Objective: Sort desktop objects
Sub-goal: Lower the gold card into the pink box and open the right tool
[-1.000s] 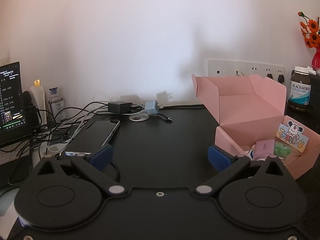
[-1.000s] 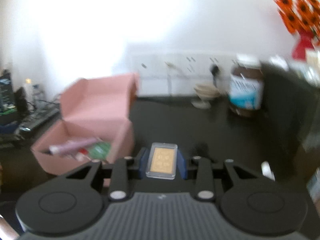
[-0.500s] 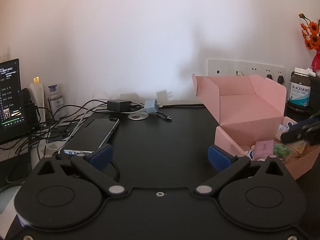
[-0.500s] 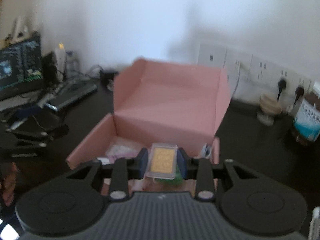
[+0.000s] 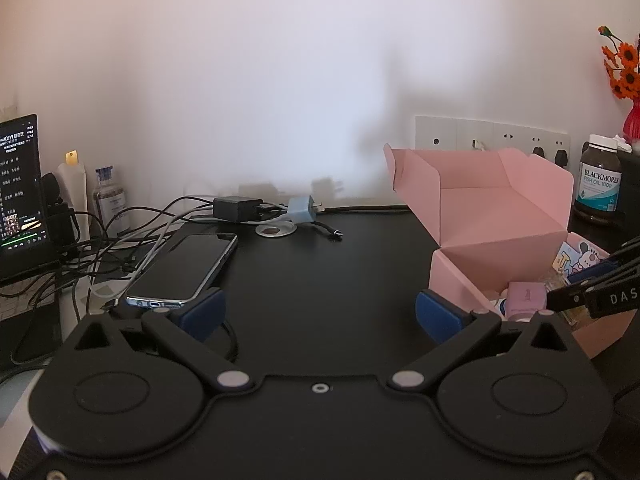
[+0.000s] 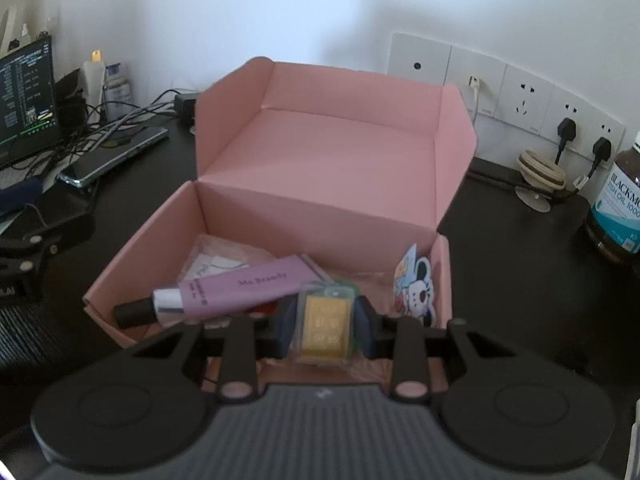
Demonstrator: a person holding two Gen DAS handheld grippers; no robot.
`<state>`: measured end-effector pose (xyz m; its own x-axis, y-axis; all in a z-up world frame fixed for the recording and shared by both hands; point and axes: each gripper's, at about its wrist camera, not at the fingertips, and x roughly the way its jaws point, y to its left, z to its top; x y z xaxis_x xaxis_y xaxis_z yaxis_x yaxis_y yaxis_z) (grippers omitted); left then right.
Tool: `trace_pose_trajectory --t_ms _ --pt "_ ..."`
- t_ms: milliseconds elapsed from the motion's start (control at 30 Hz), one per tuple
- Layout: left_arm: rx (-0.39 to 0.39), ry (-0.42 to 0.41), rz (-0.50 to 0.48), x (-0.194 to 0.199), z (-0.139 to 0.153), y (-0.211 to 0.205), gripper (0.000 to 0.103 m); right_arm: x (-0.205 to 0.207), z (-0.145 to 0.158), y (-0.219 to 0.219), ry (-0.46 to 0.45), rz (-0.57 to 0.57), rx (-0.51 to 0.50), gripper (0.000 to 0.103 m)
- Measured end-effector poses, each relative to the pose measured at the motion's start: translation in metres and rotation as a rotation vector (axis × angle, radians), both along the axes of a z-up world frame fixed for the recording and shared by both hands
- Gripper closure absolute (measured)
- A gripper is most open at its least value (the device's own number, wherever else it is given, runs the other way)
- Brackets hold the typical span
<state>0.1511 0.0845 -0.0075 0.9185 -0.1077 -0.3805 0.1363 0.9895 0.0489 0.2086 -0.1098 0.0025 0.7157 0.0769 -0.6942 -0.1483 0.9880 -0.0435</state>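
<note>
A pink cardboard box (image 6: 320,200) stands open on the black desk, lid flap upright. My right gripper (image 6: 324,326) is shut on a small clear case with a gold card inside (image 6: 323,328), held over the box's front edge. Inside the box lie a lilac tube (image 6: 236,290), a cartoon sticker card (image 6: 416,288) and a clear wrapper. In the left wrist view the pink box (image 5: 496,216) is at the right, with the right gripper (image 5: 576,284) reaching into it from the right edge. My left gripper (image 5: 320,314) hangs open over bare desk, nothing between its blue pads.
A smartphone (image 5: 184,268) lies at the left among tangled cables, with a black charger (image 5: 236,208) and a blue plug (image 5: 302,210) behind it. A monitor (image 5: 20,184) stands far left. A fish oil bottle (image 6: 618,208) and wall sockets (image 6: 512,92) are to the right.
The right gripper swung left with the gold card case, from beside the box to over its front edge, and tipped downward. It now shows in the left wrist view. The left gripper stayed still.
</note>
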Motion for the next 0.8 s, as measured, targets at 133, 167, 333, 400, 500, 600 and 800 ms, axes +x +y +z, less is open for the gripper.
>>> trace_pose_trajectory --t_ms 133,167,333,400,500,600,800 --pt "-0.005 0.004 -0.001 0.001 0.000 0.001 0.000 0.002 0.000 0.001 0.002 0.003 -0.006 0.070" --pt "-0.005 0.005 -0.002 0.001 0.000 0.001 0.000 0.002 0.000 0.000 0.001 0.001 -0.003 0.066" --pt "-0.006 0.006 -0.001 0.001 0.000 0.001 0.000 -0.004 0.006 -0.004 -0.046 0.013 0.004 0.037" --pt "-0.008 0.008 -0.001 0.001 0.000 0.001 0.000 -0.009 0.011 -0.005 -0.081 0.018 0.006 0.036" --pt "-0.011 0.009 0.002 0.001 0.000 0.002 0.000 -0.021 0.022 -0.009 -0.153 0.031 0.022 0.029" --pt "-0.008 0.010 0.002 0.001 0.000 0.002 0.000 -0.044 0.032 -0.020 -0.263 0.042 0.060 0.006" --pt "-0.001 0.011 0.005 0.001 0.000 0.000 0.000 -0.086 0.029 -0.050 -0.357 0.076 0.106 0.001"
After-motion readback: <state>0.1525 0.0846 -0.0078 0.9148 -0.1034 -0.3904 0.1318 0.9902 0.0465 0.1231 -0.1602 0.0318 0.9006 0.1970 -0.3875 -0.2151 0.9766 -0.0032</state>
